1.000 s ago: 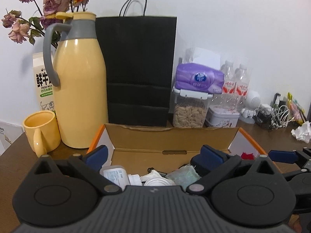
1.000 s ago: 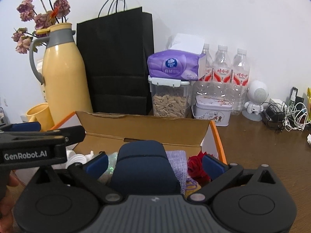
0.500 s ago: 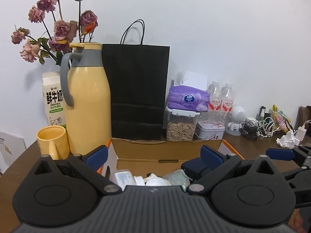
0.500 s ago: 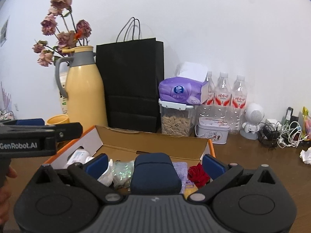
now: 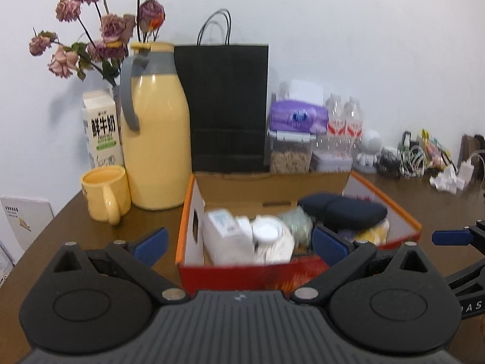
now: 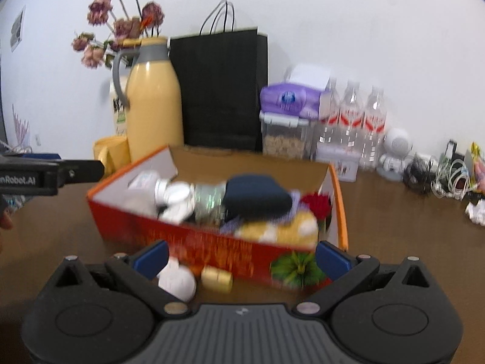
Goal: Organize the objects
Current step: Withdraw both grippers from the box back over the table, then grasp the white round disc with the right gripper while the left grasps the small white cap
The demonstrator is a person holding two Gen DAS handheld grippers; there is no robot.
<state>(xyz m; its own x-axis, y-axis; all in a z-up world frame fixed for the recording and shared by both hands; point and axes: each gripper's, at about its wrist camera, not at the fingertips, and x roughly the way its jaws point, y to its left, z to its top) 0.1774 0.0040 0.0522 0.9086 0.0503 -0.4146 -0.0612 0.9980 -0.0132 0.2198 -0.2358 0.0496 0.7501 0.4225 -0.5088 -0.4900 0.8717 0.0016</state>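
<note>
Surface: brown wooden table (image 5: 72, 230) against a white wall (image 5: 348, 30); both views are motion-blurred.
Left gripper (image 5: 239, 244): released, blue-padded fingers spread wide at 6 o'clock of its view, nothing between them; the near wall of the box sits in the gap.
Right gripper (image 6: 241, 257): released, fingers spread wide, nothing clamped; it hovers short of the box front.
Loose items: a white round object (image 6: 177, 282) and a small gold cylinder (image 6: 216, 277) lie on the table just before the box, between the right gripper's fingers.
Box (image 6: 212, 245): open red-and-orange cardboard box at table centre, its flap standing up at 12 o'clock.
Box contents, 9 o'clock side: white carton (image 5: 224, 233) and white round-lidded jar (image 5: 269, 233), touching.
Box contents, centre: glittery greenish packet (image 6: 209, 200), beside a dark navy case (image 6: 257, 195) lying on top.
Box contents, 3 o'clock side: red rose (image 6: 316, 204), with a yellow white-spotted item (image 6: 285, 227) nearer the front wall.
Beyond box, 10 o'clock: yellow mug (image 5: 104, 192), yellow thermos jug (image 5: 156, 139), milk carton (image 5: 103, 130), dried roses (image 5: 100, 33).
Beyond box, 12 o'clock: black paper bag (image 5: 225, 106).
Beyond box, 1 o'clock: purple tissue pack (image 6: 289, 100) on a clear food container (image 6: 285, 139), three water bottles (image 6: 351, 112), a tin (image 6: 339, 160).
Far, 2 o'clock: white robot figure (image 6: 395, 153), tangled cables (image 6: 439, 176).
</note>
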